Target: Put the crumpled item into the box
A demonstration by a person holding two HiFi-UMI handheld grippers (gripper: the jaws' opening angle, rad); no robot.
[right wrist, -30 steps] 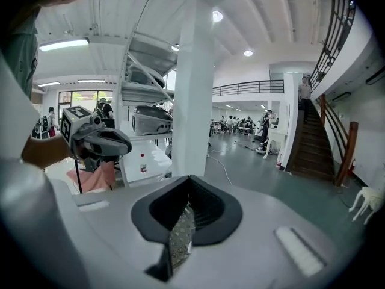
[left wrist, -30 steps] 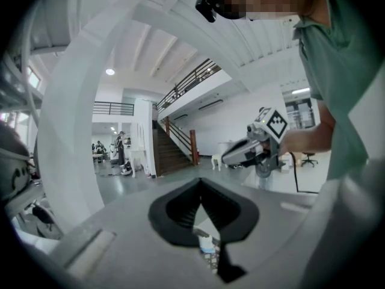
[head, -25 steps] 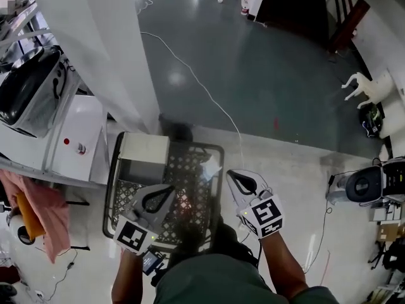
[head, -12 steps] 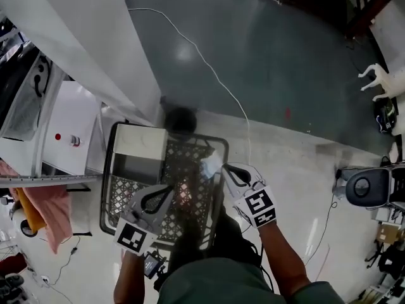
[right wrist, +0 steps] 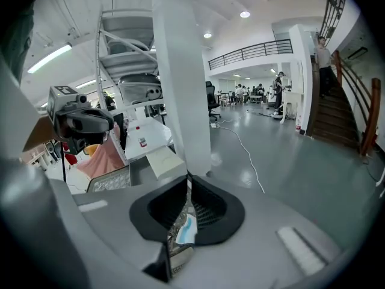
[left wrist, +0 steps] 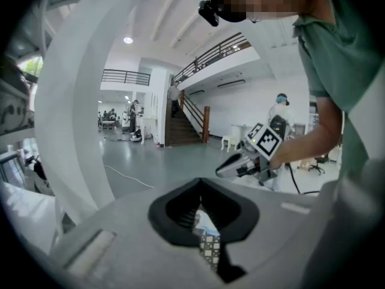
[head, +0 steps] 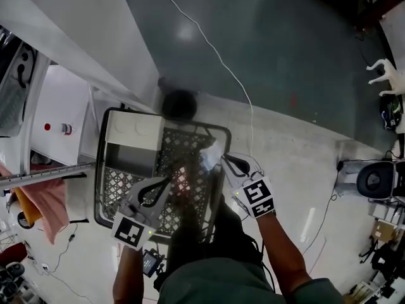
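Over the black crate [head: 120, 185], right gripper [head: 223, 159] opening, crumpled item [head: 211, 156] between.

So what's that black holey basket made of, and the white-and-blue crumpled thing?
The black lattice basket looks like hard moulded plastic, matte, with an even grid of holes. The white-and-blue crumpled item is probably thin paper or plastic wrap, judging by its creases.

The crumpled item [head: 212, 156] is white and blue, the lattice crate [head: 123, 185] black, the cloth [head: 47, 201] pink.

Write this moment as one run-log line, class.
right hand-held gripper: opening, crumpled item between jaws | left hand-held gripper: shut | both over black basket
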